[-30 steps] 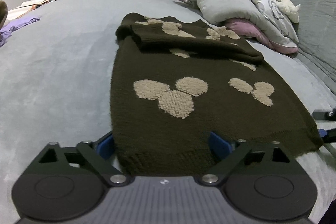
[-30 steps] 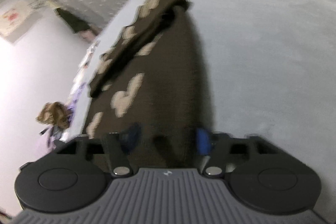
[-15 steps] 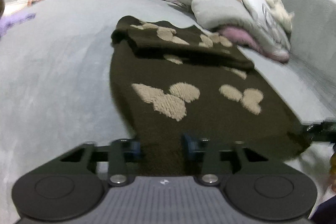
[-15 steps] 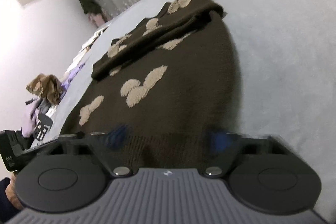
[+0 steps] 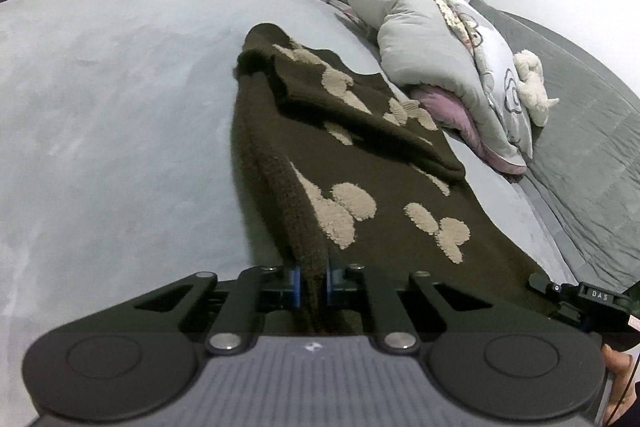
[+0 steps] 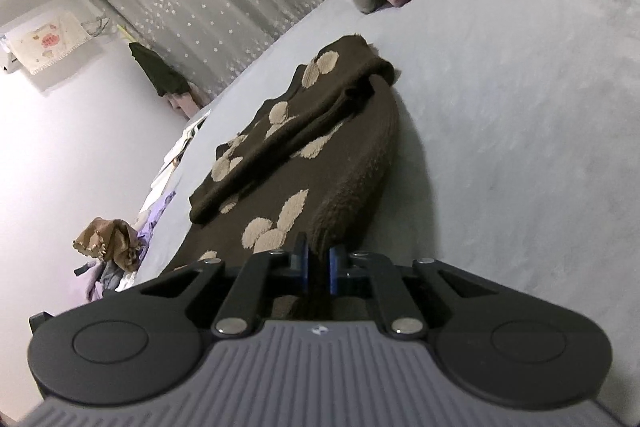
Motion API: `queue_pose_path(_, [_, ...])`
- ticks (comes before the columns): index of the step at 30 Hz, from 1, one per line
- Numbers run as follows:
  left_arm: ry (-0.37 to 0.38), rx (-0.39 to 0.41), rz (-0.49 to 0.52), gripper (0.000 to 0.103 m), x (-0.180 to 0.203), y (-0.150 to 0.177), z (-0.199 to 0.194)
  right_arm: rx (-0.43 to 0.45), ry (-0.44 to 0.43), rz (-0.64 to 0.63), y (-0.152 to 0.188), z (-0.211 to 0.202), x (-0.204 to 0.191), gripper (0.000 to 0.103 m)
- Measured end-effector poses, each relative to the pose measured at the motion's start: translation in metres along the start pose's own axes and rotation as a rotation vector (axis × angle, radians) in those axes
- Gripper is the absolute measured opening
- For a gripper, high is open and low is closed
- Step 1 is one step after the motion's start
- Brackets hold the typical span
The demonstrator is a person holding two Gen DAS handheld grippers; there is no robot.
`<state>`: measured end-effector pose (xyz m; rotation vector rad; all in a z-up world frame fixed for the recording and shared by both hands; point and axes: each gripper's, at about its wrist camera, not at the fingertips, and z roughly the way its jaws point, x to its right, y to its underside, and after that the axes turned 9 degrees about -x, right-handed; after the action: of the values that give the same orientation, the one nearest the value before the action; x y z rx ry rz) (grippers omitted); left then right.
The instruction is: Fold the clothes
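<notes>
So I have one sweater (image 5: 360,163), a dark brown chunky knit with fuzzy beige blobs, lying on the smooth grey bed (image 5: 112,115) with its sleeves folded across the far end. My two grippers each pinch a near hem corner: the left gripper (image 5: 313,285) has its blue pads pressed onto a raised ridge of knit, and the right gripper (image 6: 319,267) is clamped likewise on the opposite edge. Beyond it sits one puffy grey duvet (image 5: 424,39) and one small cream plush toy (image 5: 532,83).

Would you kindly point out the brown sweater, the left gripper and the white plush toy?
brown sweater (image 5: 392,227), left wrist view, front panel.
left gripper (image 5: 313,285), left wrist view, between fingertips.
white plush toy (image 5: 532,83), left wrist view, body.
</notes>
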<state>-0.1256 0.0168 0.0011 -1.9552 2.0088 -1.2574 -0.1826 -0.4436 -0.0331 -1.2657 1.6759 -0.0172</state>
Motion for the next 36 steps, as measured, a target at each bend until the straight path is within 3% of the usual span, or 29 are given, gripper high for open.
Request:
queue_pose_path(4, [0.011,0.029,0.029,0.007,0.013,-0.005,-0.014,0.038,-0.009,-0.029,-0.002,-0.006,-0.007,0.009])
queue_pose_path(16, [0.145,0.064,-0.145,0.007,-0.01,-0.042,-0.039,0.159,-0.095,-0.066,-0.034,-0.017,-0.033,0.009])
queue_pose_path(21, [0.193,0.109,-0.232,0.007,-0.013,-0.081,-0.045,0.208,-0.123,-0.064,-0.066,-0.011,-0.047,0.009])
queue_pose_path(32, [0.131,0.17,-0.316,0.007,0.001,-0.195,0.009,0.263,-0.075,-0.055,-0.159,0.046,-0.064,0.009])
queue_pose_path(36, [0.052,0.167,-0.358,0.007,0.002,-0.238,0.053,0.267,-0.05,-0.018,-0.196,0.076,-0.056,0.009])
